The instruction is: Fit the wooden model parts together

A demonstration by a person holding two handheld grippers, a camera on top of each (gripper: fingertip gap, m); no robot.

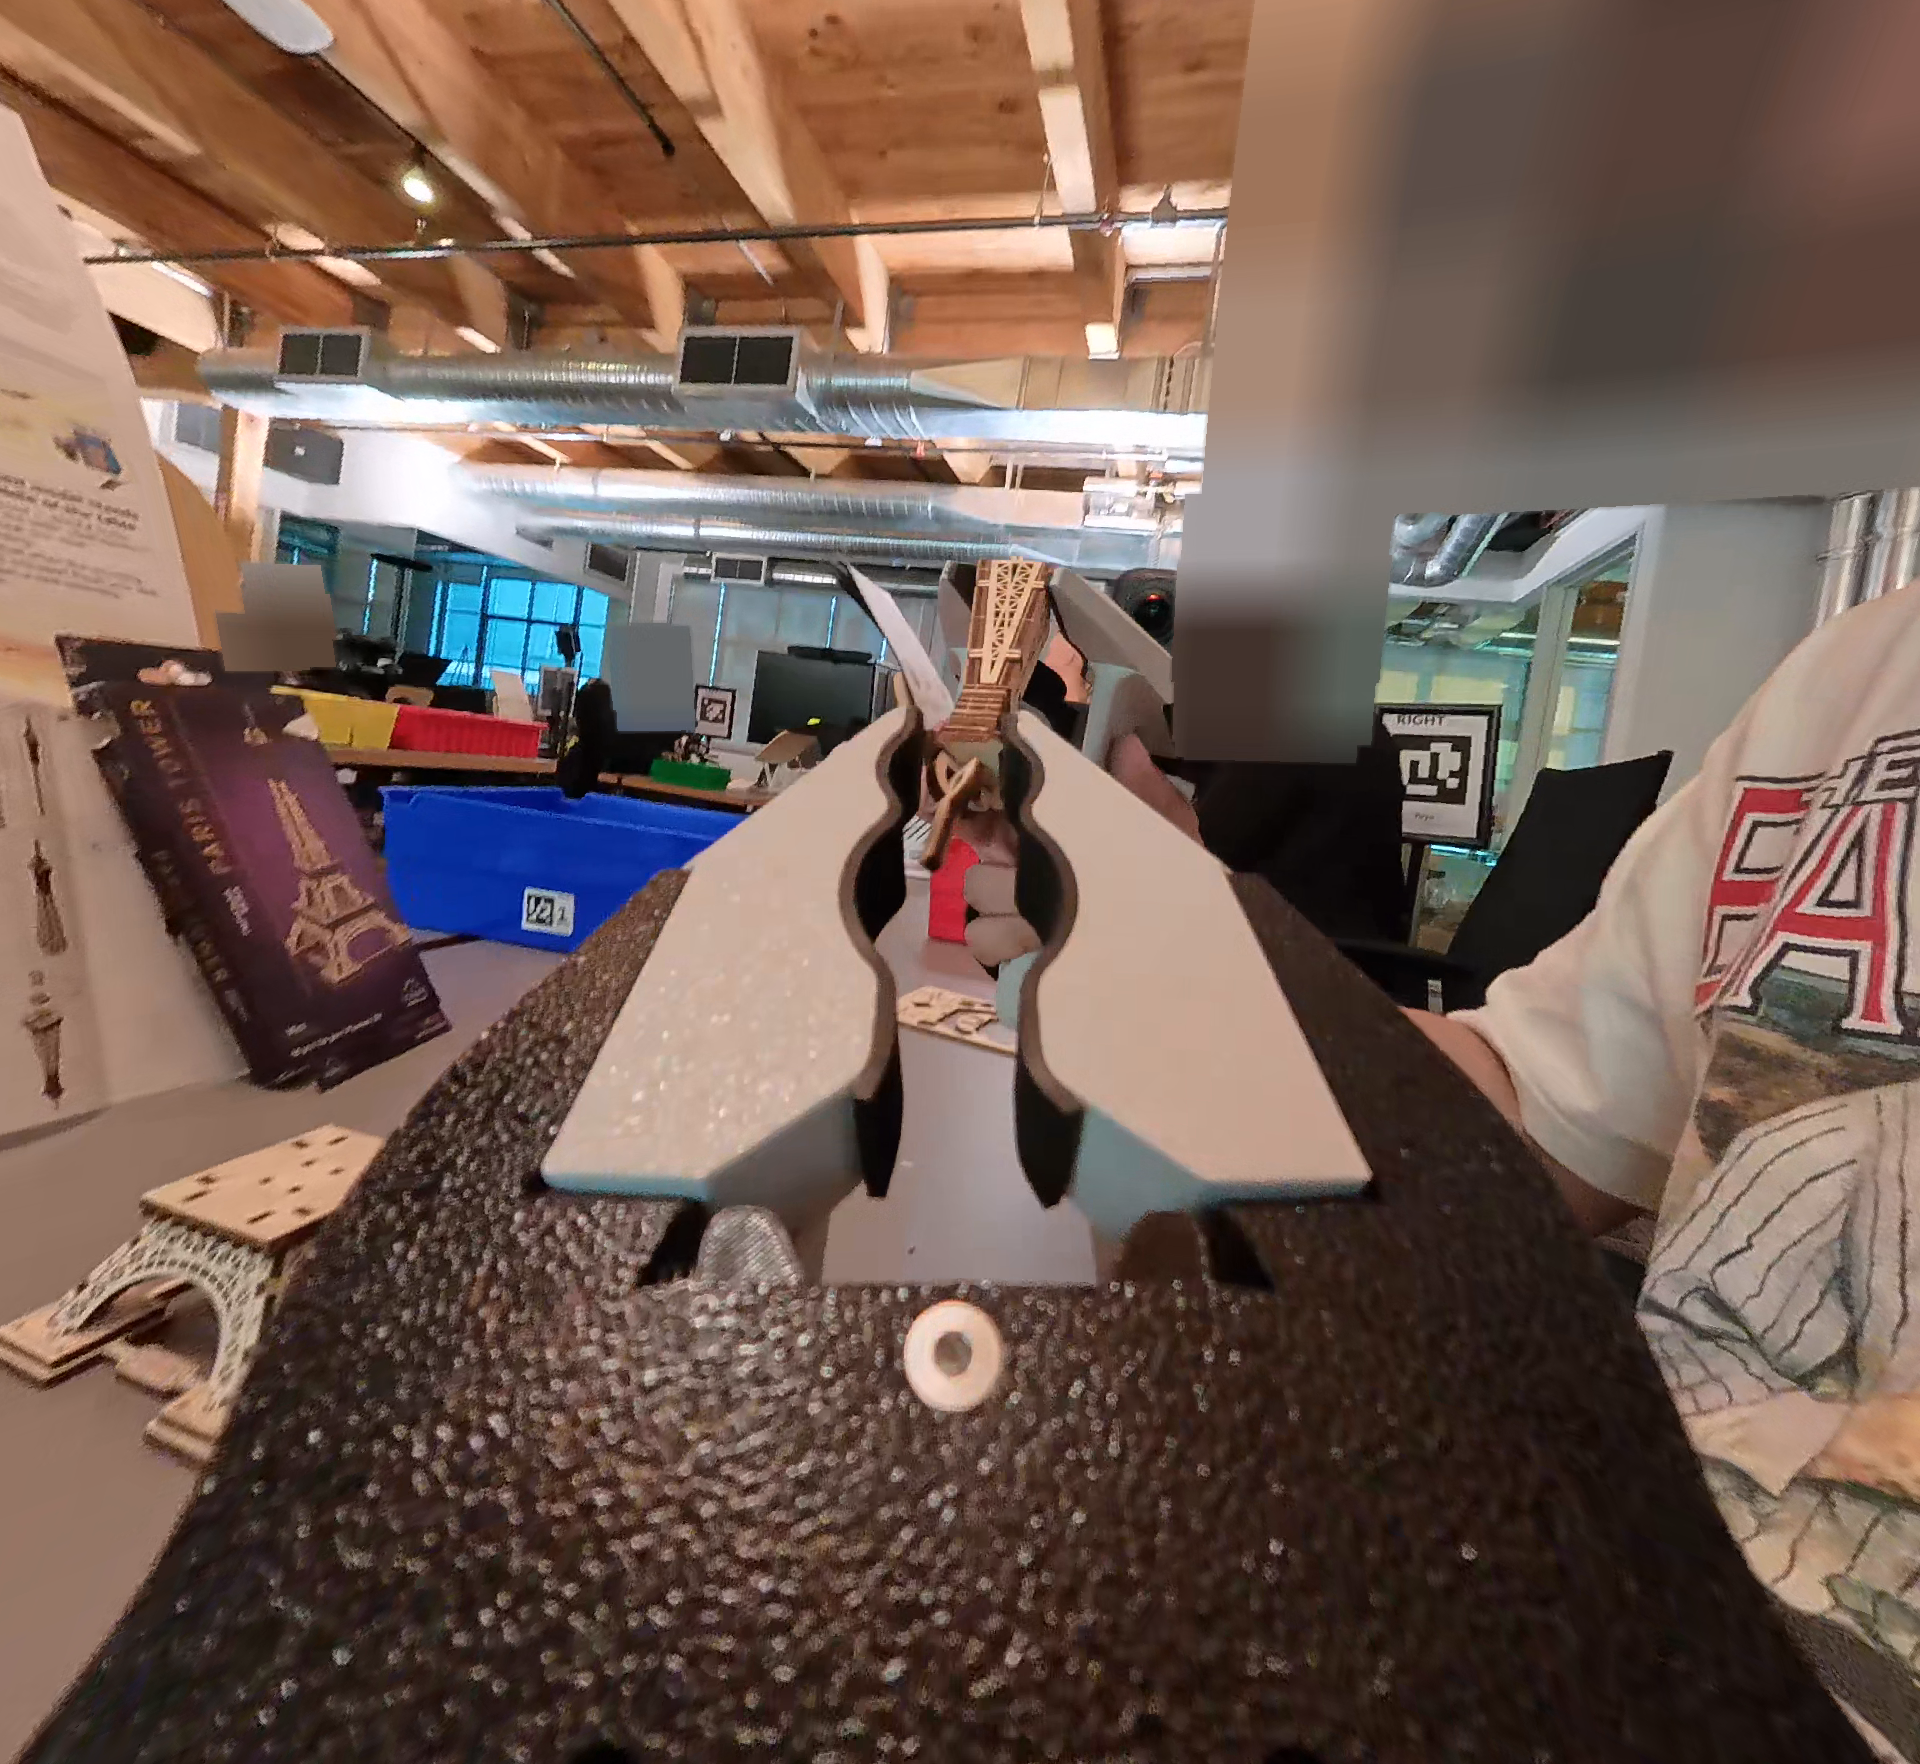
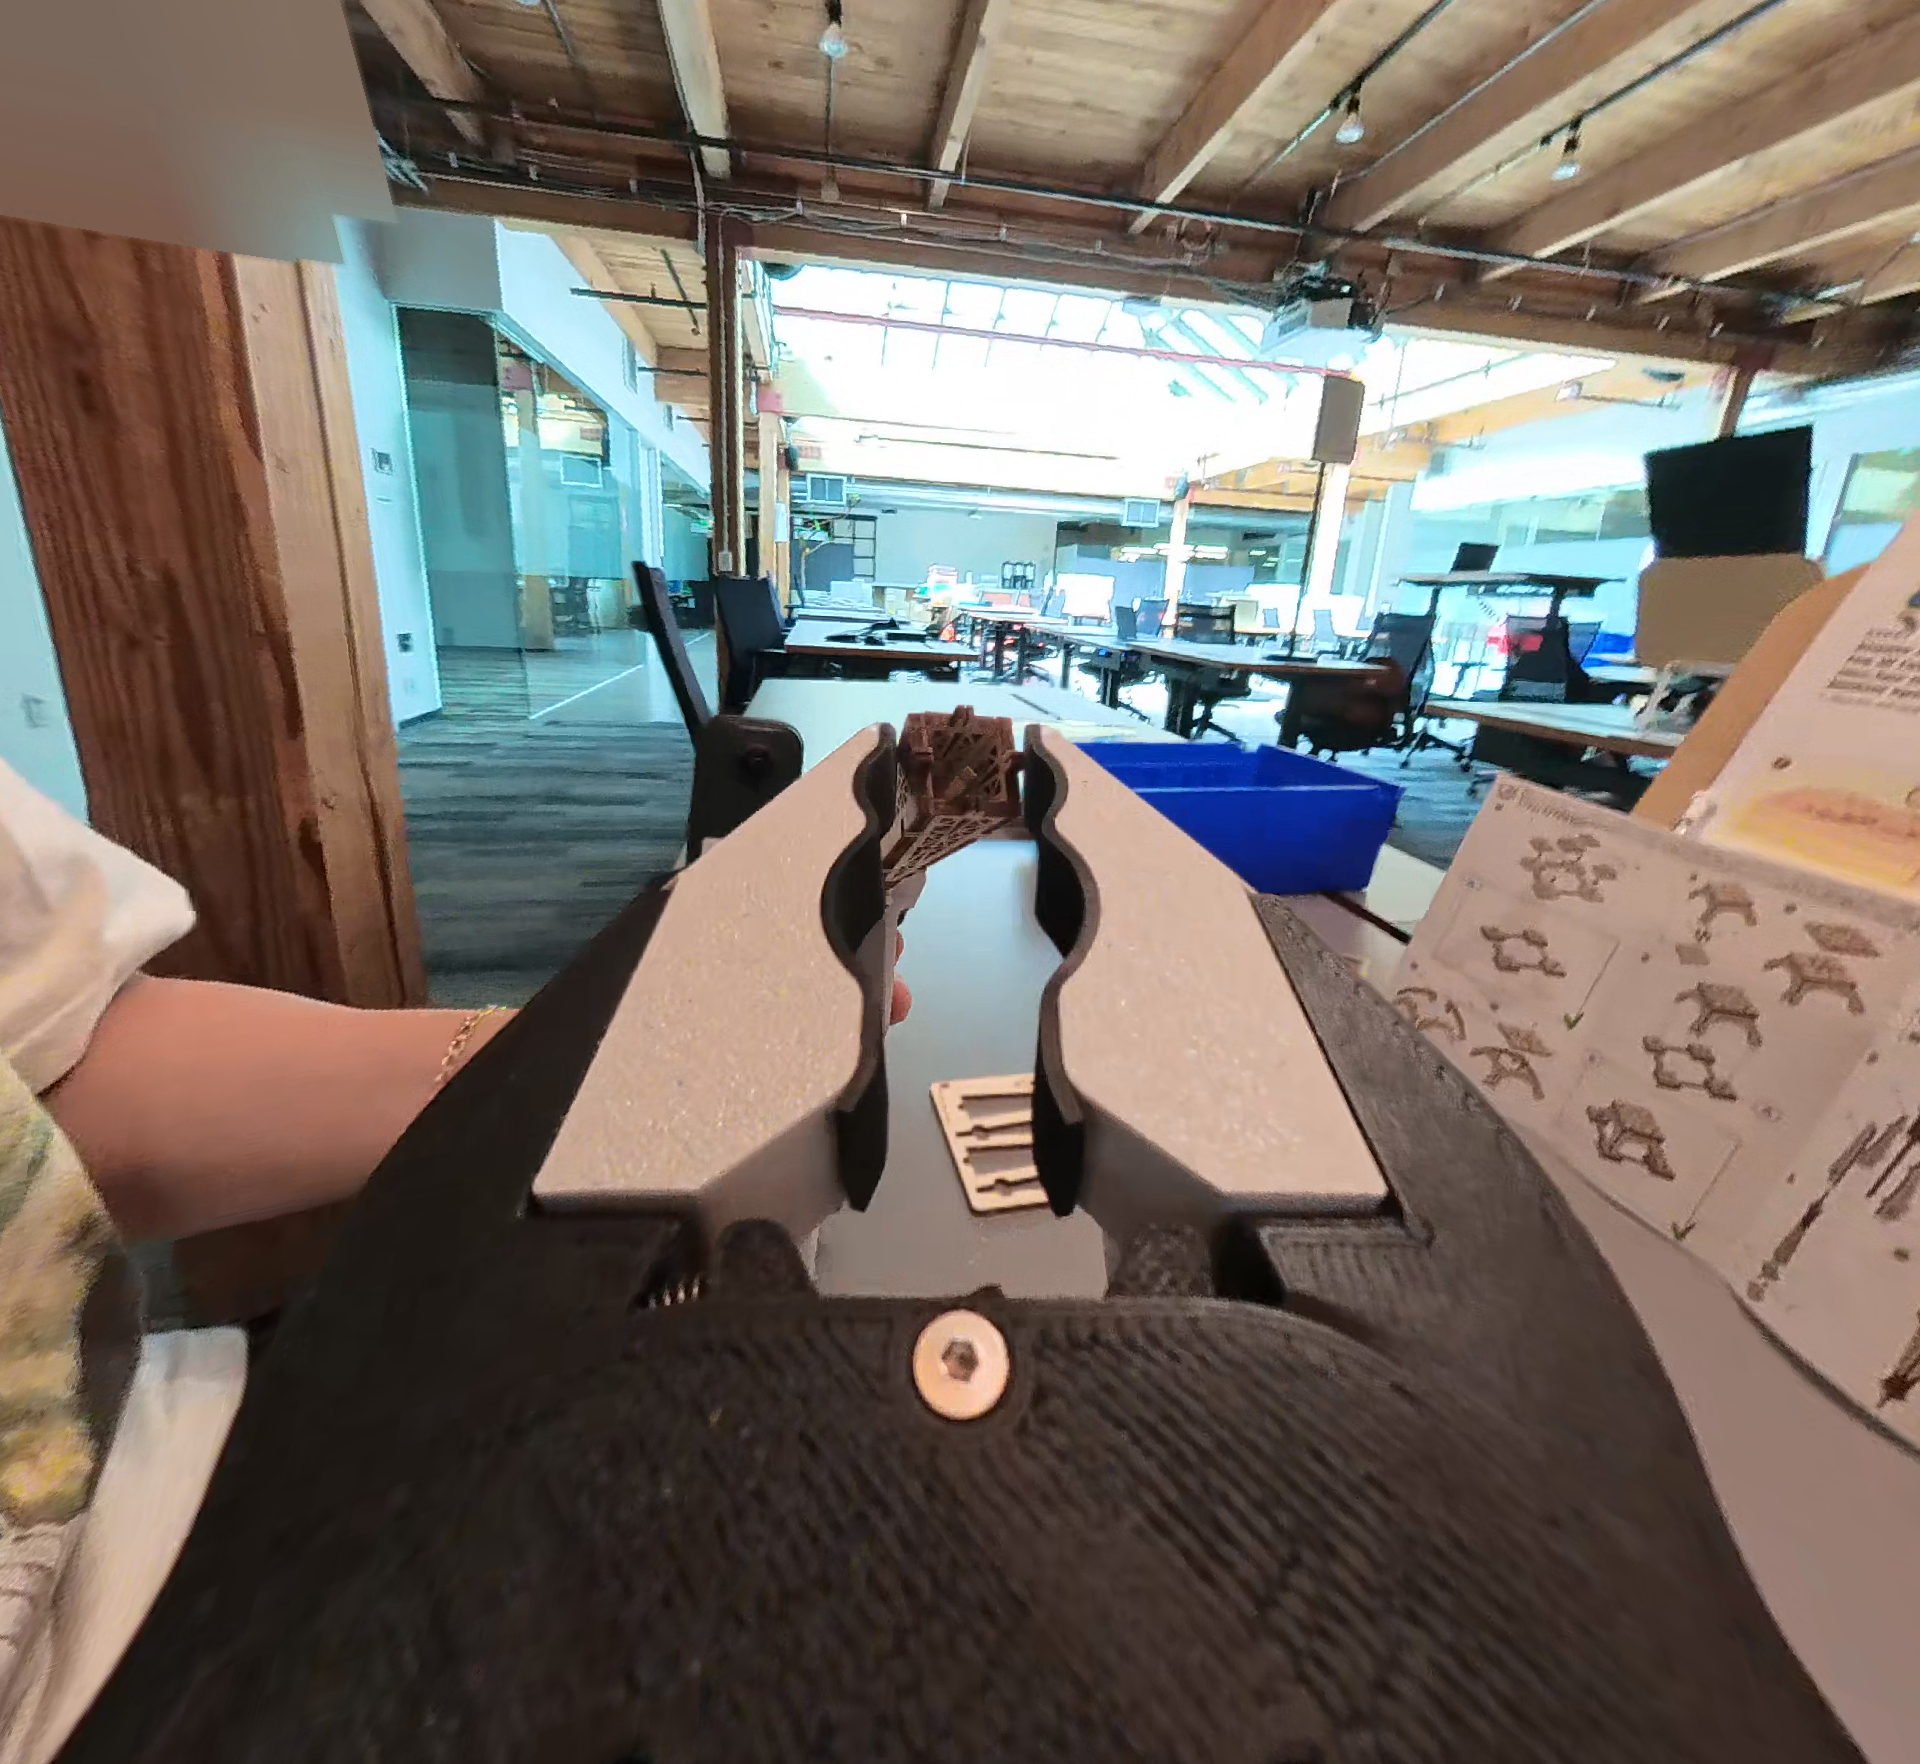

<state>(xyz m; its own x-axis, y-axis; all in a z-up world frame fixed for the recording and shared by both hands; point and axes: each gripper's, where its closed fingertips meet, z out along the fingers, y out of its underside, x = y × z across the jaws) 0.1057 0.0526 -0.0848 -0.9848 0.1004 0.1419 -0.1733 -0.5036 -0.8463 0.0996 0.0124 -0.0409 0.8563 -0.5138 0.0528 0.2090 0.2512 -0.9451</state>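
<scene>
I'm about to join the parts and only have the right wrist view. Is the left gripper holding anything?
Observer: Yes. The left gripper is shut on a small wooden piece at its tips.
Operator: Where is that relative to what I'm holding?
Observer: The lattice spire rises just above that piece; they look to meet at the fingertips.
Operator: And the part it all goes onto?
Observer: The arched tower base stands on the table, off to the left of the left gripper, with nothing touching it.
</scene>
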